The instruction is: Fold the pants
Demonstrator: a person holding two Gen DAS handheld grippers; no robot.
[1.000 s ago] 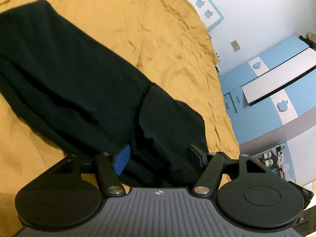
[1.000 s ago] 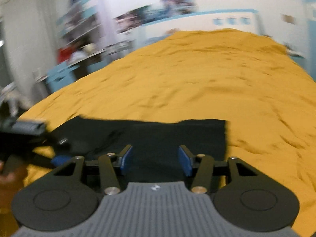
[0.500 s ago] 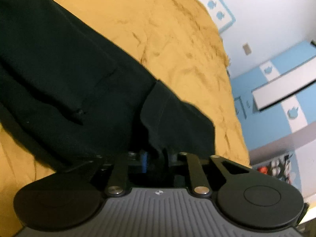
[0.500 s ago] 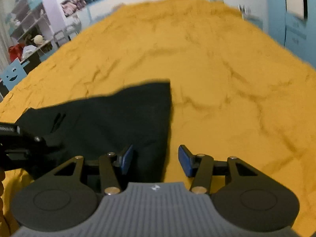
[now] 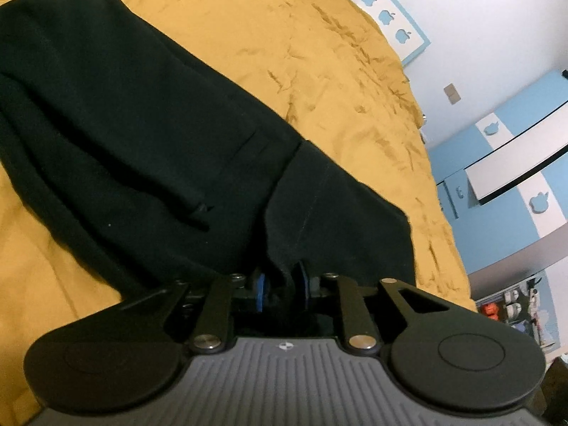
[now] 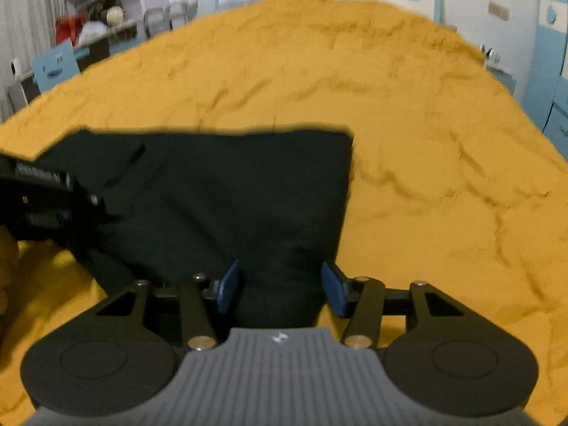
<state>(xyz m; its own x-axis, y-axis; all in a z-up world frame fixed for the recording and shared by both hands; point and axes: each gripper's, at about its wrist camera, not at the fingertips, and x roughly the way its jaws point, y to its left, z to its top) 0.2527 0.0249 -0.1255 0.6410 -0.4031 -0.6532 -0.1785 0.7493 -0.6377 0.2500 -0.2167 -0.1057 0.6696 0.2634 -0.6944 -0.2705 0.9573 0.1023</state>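
Black pants point(image 5: 149, 135) on the yellow bed point(image 6: 408, 113); left gripper point(image 5: 280, 284) jaws pinching a fold, right gripper point(image 6: 280, 284) jaws apart astride the hem.

Far shelves point(image 6: 106, 17) blurred, contents unreadable

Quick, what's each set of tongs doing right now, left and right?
Left tongs: closed on a fold of the black pants, after just clamping.
Right tongs: open, pants fabric between the pads, not pinched.

Black pants point(image 5: 135, 135) lie flat on my yellow bedspread point(image 5: 319, 53), partly folded; near edge bunched up, one straight hem at right.
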